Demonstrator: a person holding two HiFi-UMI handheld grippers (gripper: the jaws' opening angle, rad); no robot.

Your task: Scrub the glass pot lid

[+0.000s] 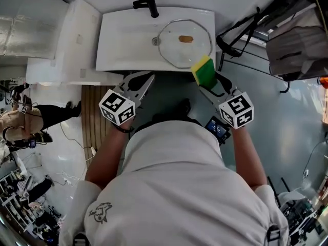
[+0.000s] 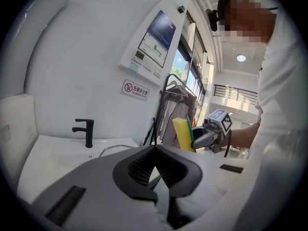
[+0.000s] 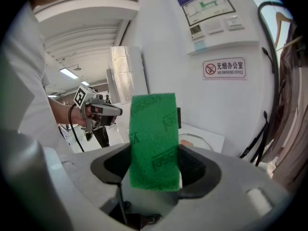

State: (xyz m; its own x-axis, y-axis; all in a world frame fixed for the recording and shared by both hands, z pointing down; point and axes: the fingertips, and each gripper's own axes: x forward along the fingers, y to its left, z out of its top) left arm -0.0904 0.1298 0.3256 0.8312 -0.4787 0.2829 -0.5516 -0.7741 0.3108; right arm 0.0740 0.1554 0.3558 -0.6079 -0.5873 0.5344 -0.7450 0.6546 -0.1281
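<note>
— Where does the glass lid (image 1: 184, 42) lie?
— Flat in the sink (image 1: 123, 50), knob (image 1: 185, 39) up; likely heavy, slick and breakable, best steadied by its rim. The right gripper (image 1: 206, 84) clamps a sponge (image 1: 203, 70); the left gripper (image 1: 148, 79) is closed, empty.

Bright, even indoor light with faint shadows. In the left gripper view the windows (image 2: 191, 73) at far right and a ceiling lamp (image 2: 241, 58) blow out white. Both gripper views bow hard toward dark round edges, and their near foreground is soft, though the sponge (image 3: 154, 141) is sharp. The white sink (image 1: 123, 40) glares in the head view.
</note>
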